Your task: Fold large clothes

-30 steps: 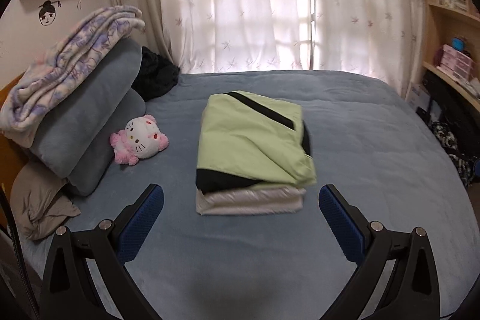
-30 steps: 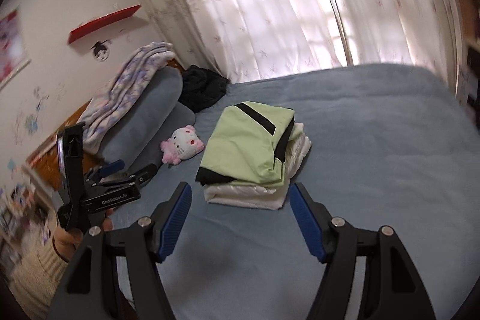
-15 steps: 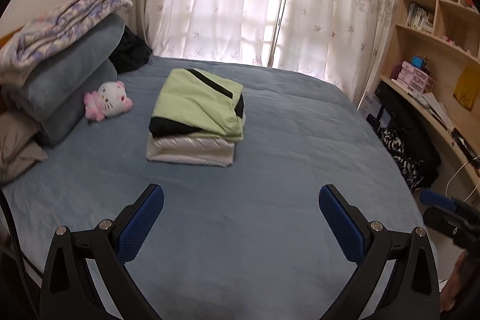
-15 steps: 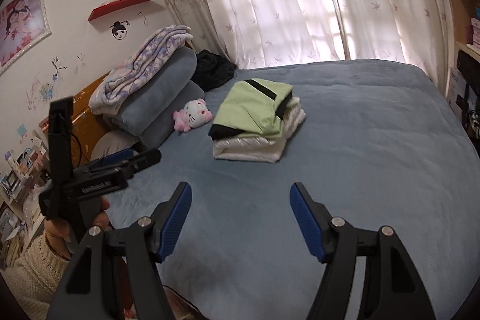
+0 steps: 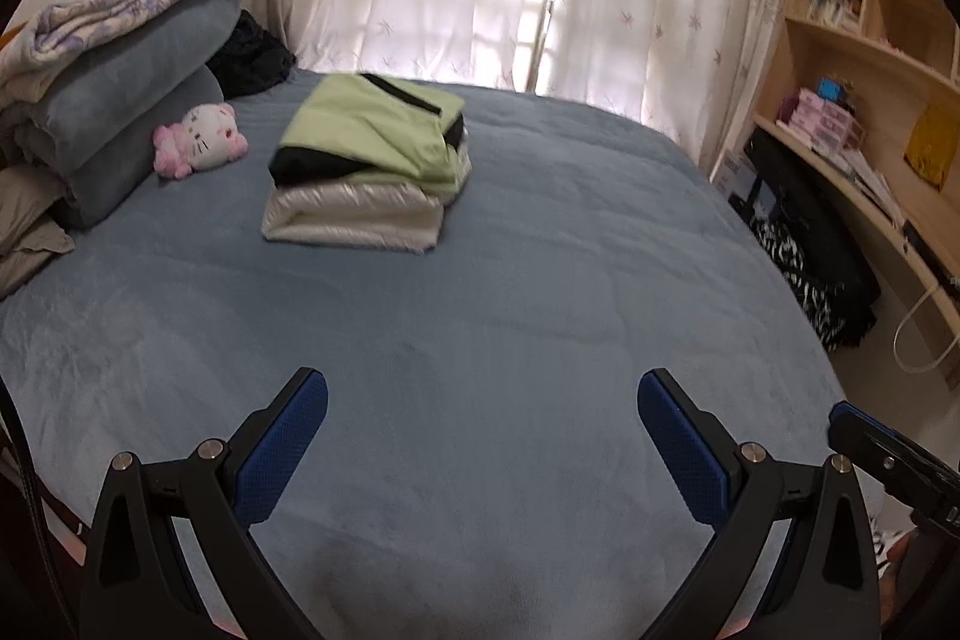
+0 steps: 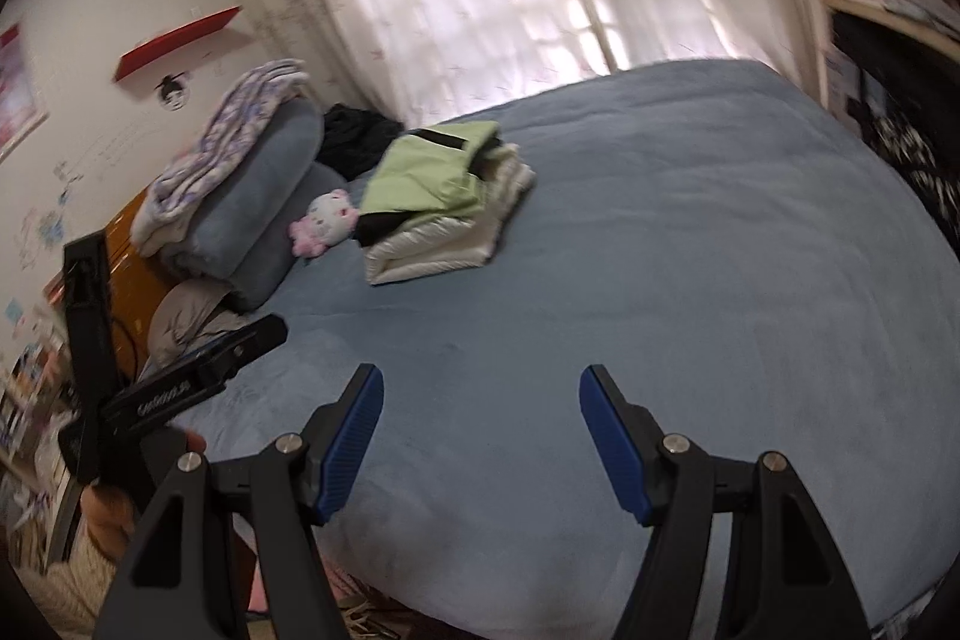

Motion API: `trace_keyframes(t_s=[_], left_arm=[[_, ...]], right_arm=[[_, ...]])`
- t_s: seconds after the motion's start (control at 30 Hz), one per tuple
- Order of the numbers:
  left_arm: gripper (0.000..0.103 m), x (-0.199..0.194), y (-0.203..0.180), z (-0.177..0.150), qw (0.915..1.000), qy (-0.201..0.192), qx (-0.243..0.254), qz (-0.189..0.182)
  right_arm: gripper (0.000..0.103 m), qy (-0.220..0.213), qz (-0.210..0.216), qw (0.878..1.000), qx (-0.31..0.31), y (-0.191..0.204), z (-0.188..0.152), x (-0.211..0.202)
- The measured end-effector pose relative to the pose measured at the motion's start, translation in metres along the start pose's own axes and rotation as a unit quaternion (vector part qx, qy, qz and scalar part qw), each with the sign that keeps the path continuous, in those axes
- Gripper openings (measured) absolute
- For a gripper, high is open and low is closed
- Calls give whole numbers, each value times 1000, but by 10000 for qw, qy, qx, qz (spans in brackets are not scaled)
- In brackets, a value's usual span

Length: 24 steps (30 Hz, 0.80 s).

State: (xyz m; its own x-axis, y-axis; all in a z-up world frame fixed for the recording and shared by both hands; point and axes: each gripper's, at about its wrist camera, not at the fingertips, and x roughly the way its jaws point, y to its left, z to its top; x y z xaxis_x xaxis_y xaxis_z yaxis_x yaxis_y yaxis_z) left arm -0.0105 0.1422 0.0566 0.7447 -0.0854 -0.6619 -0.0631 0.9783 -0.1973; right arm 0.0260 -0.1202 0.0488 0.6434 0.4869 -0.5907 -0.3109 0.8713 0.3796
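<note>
Left-wrist view first: the left gripper [image 5: 483,430] has its blue pads spread wide with nothing between them, only bare blue bedcover [image 5: 510,340] beneath. The right gripper [image 6: 480,424] is likewise parted and empty — neither one touches any cloth.

Outward from the jaws, the task's things lie far ahead and a little left of both: a folded stack [image 5: 366,172] with a light-green garment [image 5: 372,124], trimmed in black, resting on a cream padded one [image 5: 354,217]. Both look already folded, so I judge this pile finished and no unfolded garment shows on the bed. The stack's long axis runs roughly near-to-far, slightly skewed. It sits well apart from both grippers; which is nearer I cannot tell with confidence.

Left of the stack, a pink-and-white plush toy [image 5: 201,139] lies just beside rolled grey bedding [image 5: 120,100]. In the right-wrist view, the left gripper [image 6: 198,370] shows at the near left edge, held in a hand [image 6: 108,511].
</note>
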Motion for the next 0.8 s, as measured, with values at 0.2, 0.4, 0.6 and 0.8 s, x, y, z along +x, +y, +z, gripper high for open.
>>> trace_keyframes(t_s=[0.2, 0.4, 0.6, 0.8], left_arm=[[103, 25, -16, -40, 9991, 425, 73, -18], [102, 30, -23, -59, 9985, 501, 215, 50], [102, 30, -20, -63, 9985, 460, 255, 162], [102, 28, -16, -64, 9989, 418, 135, 176]], right_arm=[[68, 11, -428, 9990, 85, -4, -30, 22], [68, -30, -994, 9945, -344, 10, -49, 32], [71, -29, -1227, 9911, -518, 14, -58, 40], [81, 7, -1225, 9913, -472, 13, -59, 40]])
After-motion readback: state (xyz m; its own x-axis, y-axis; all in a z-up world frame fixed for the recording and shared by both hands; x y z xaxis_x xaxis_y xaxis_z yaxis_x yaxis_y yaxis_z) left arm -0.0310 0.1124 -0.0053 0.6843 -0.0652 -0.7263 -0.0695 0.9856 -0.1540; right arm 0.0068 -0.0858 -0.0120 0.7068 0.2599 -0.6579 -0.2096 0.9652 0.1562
